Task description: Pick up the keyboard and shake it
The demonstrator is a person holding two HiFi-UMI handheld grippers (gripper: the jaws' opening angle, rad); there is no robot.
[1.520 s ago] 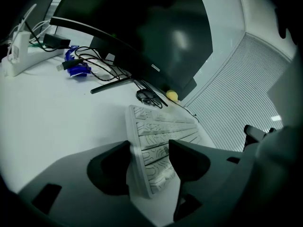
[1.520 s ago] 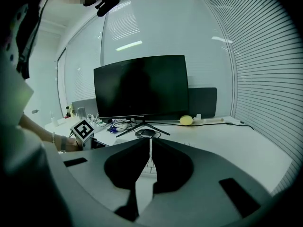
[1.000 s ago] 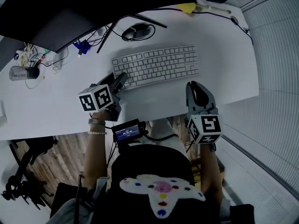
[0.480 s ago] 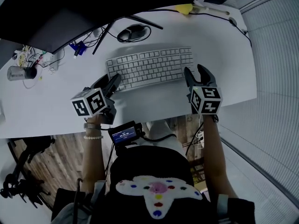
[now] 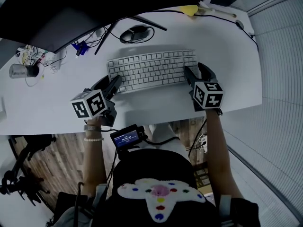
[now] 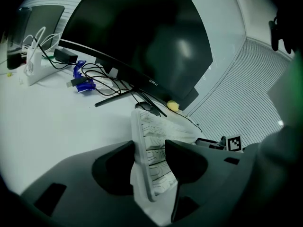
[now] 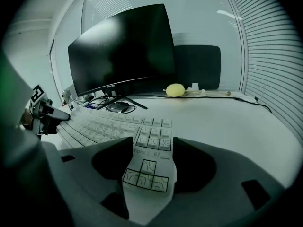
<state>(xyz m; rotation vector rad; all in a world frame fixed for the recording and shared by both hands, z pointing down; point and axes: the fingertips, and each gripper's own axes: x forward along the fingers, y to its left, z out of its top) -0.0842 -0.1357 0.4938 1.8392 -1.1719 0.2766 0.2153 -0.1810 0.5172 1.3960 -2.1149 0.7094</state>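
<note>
Nearest the person, the left claw [image 5: 115,83] and the right claw [image 5: 195,71] sit low over the near part of the white surface [image 5: 52,105], one at each end of the flat white plastic keyboard [image 5: 151,69]. The left claw's jaws stand wide and have just been closing a little. The keyboard's left end lies between them, and the pads do not seem to press on it yet. The right claw's jaws have just been opening and stand wide round the right end, by the arrow keys, with gaps on either side. The keyboard lies flat, roughly midway across the surface. To grip well, I'd judge both claws should slide further on so the pads bite the case rather than the keycaps. They should then close together and lift level, since a one-sided pinch could let the board twist. Beyond, the thin stand legs [image 5: 142,21] of the black curved monitor [image 5: 94,4] and the loose cables [image 5: 90,41] crowd the far side, so the shake is best kept toward the person.
</note>
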